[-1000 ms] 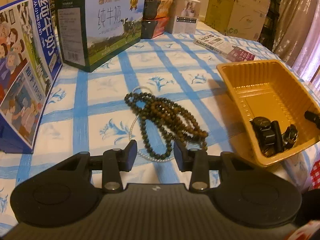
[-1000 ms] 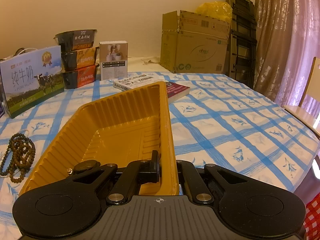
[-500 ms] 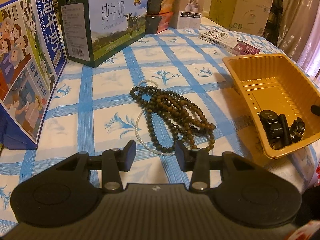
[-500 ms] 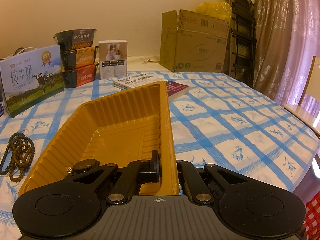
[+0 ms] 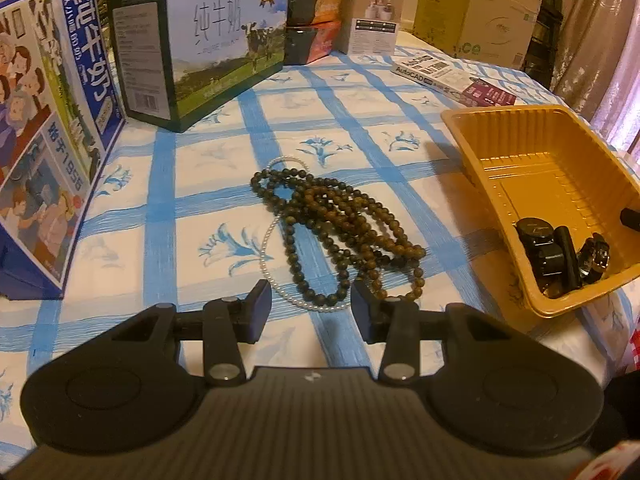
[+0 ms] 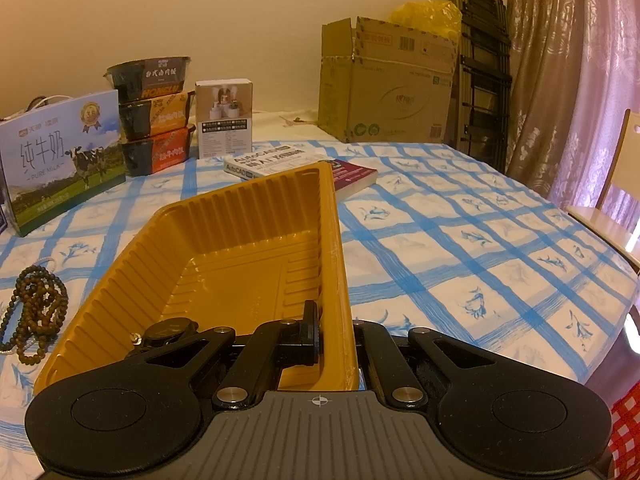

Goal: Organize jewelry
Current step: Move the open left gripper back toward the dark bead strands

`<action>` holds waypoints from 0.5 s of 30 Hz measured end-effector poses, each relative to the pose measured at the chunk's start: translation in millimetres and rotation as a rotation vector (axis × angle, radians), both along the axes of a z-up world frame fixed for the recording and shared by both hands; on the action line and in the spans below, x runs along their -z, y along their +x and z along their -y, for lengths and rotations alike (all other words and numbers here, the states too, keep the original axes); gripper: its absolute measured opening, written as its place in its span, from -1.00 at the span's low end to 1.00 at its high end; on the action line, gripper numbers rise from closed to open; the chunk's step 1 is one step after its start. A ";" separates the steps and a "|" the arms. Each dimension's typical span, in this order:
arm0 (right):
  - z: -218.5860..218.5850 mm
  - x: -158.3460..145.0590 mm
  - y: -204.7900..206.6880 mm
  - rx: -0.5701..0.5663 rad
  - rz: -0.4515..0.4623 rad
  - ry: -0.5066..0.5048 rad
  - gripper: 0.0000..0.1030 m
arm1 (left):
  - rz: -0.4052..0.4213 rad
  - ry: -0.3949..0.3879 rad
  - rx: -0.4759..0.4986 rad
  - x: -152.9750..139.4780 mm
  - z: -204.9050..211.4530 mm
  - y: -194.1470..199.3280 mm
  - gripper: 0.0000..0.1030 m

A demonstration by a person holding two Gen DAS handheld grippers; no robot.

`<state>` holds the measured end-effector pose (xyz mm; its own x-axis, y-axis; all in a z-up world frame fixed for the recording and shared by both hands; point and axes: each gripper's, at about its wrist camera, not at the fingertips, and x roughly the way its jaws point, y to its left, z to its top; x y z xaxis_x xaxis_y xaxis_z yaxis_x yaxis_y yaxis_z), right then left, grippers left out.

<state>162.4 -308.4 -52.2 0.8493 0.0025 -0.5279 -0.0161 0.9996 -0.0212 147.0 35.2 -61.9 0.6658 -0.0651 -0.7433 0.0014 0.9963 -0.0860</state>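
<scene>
A tangle of brown bead strands [image 5: 332,236] lies on the blue-checked cloth with a thin white pearl bracelet [image 5: 267,248] under its left side. My left gripper [image 5: 311,304] hangs open at the near end of the beads; its pads touch nothing. To the right is a gold plastic tray [image 5: 520,140] with black watches [image 5: 556,256] in its near corner. My right gripper [image 6: 336,336] is shut on the tray's [image 6: 240,248] right wall, one finger inside and one outside. One watch [image 6: 168,330] shows behind the left finger. The beads [image 6: 38,312] lie left of the tray.
Two milk cartons [image 5: 200,40] [image 5: 44,152] stand at the back left, with stacked food bowls [image 6: 154,116] and a small white box [image 6: 224,118] behind. A book [image 6: 304,168] lies past the tray, and a cardboard box [image 6: 388,88] sits at the back. A chair [image 6: 616,200] stands by the right table edge.
In the left wrist view the beads sit slightly higher in the picture and the left jaws stand a touch wider. The right gripper and the tray have not moved.
</scene>
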 end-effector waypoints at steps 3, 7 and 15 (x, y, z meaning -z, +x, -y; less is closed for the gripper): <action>0.0 -0.1 0.0 0.000 0.001 0.000 -0.95 | 0.007 -0.003 0.023 1.2 6.9 4.3 -0.23; 0.0 0.0 0.0 0.000 0.000 0.000 -0.95 | 0.020 -0.009 0.059 4.4 19.9 16.6 -0.23; 0.2 0.0 -0.4 0.001 0.000 0.001 -0.95 | 0.011 -0.022 0.035 15.6 32.7 58.2 -0.25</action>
<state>162.0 -308.6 -52.2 0.8491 0.0027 -0.5282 -0.0155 0.9997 -0.0199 205.2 2.5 -77.5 0.6709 -0.1048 -0.7341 0.0368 0.9935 -0.1082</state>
